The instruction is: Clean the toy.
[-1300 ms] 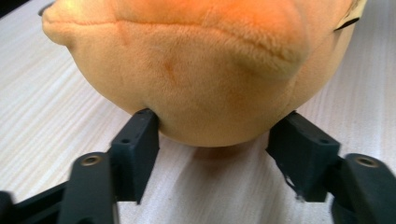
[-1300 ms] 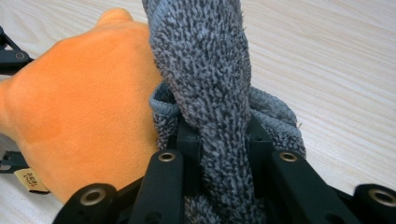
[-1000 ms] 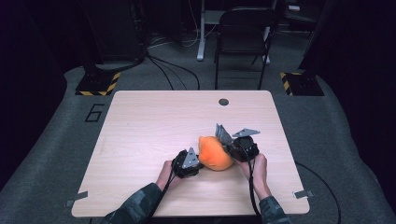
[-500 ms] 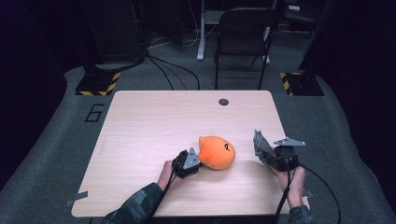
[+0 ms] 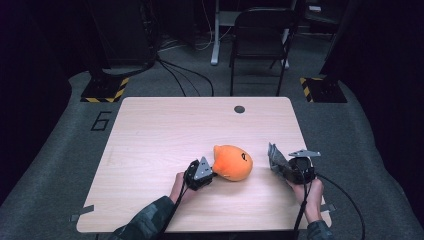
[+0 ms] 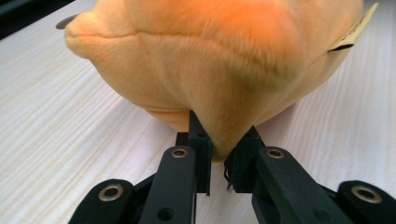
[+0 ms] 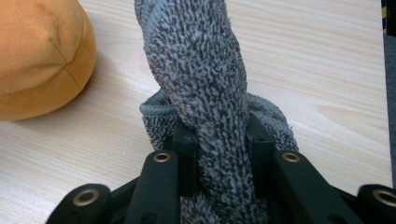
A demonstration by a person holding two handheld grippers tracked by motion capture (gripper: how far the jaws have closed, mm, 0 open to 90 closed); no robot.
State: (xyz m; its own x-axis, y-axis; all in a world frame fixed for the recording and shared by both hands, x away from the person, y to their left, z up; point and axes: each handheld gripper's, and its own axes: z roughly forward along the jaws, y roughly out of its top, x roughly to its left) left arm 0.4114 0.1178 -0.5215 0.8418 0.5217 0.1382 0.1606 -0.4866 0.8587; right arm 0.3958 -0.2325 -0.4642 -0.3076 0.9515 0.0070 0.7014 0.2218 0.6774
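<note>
My left hand-held gripper [image 6: 217, 154], jaws just closing, pinches fold of round orange plush toy [image 5: 233, 162] at mid light-wood worktop [image 5: 165, 130]; right hand-held gripper [image 7: 219, 135] clenched on grey knitted sock [image 7: 201, 70], just right of toy; separation step, I judge; next: set sock down.

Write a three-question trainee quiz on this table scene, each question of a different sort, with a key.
1. True or false: the left gripper pinches the orange plush toy.
2. What does the right gripper hold? A) grey sock B) cup C) pen
3. Fill in: the toy lies on the wooden ___.

Key: 1 true; 2 A, the grey sock; 3 table.
</note>
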